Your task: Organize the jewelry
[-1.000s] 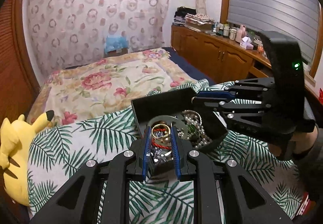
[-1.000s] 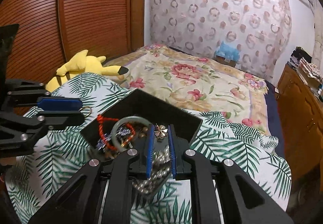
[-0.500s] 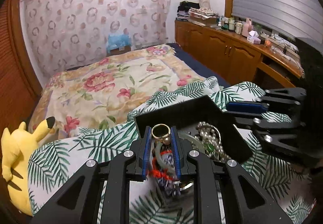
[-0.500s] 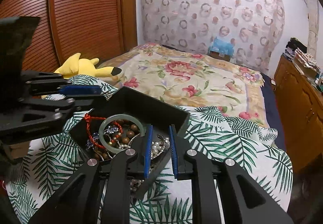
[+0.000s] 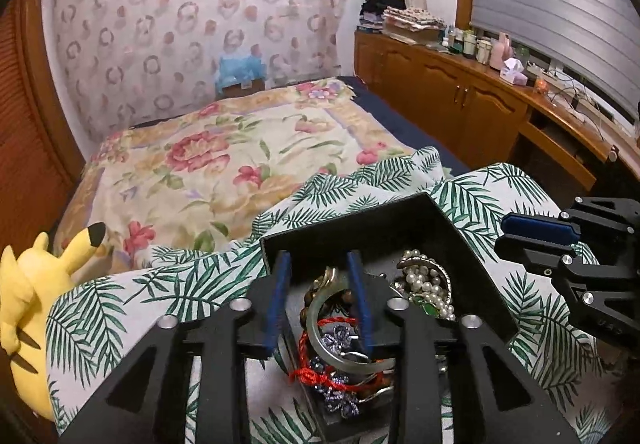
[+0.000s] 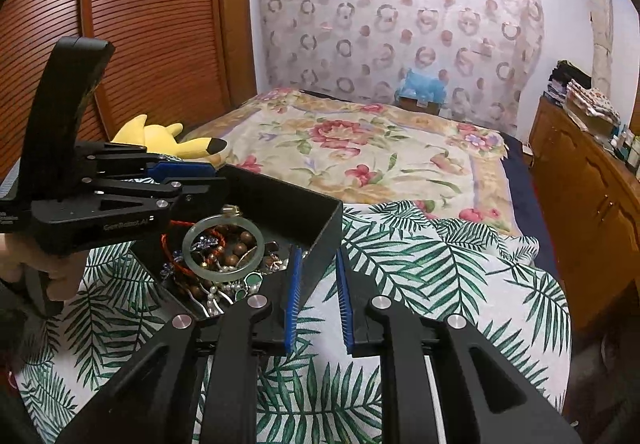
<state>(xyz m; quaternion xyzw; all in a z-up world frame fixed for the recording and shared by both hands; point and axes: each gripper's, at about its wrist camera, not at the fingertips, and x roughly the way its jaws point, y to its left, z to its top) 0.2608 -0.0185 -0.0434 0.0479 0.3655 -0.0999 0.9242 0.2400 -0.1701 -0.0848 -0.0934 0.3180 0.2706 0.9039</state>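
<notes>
In the left wrist view the left gripper [image 5: 320, 298] hangs over the near corner of the black box [image 5: 360, 220], low in the centre of the frame. Its jaws are opening, and the gold ring [image 5: 326, 280] lies loose just beyond the tips, on top of the pale green bangle [image 5: 320, 328] and red cord [image 5: 316, 368]; nothing is pressed between the blue pads [image 5: 276, 308]. Half a second earlier the pads sat narrow with that ring pinched at their tips, so the ring has been let go into the box. The pearl strand [image 5: 428, 284] lies to the right, nearer the right gripper [image 5: 520, 234] at the frame's right edge. In the right wrist view the right gripper [image 6: 316, 298] stands narrowly open astride the box's [image 6: 280, 192] near right wall, which runs between the pads without being clamped; earlier its tips pointed into the jewelry heap, so it has shifted right. The bangle [image 6: 224, 248] lies left of centre, closer to the left gripper [image 6: 188, 180] coming in from the left edge.
</notes>
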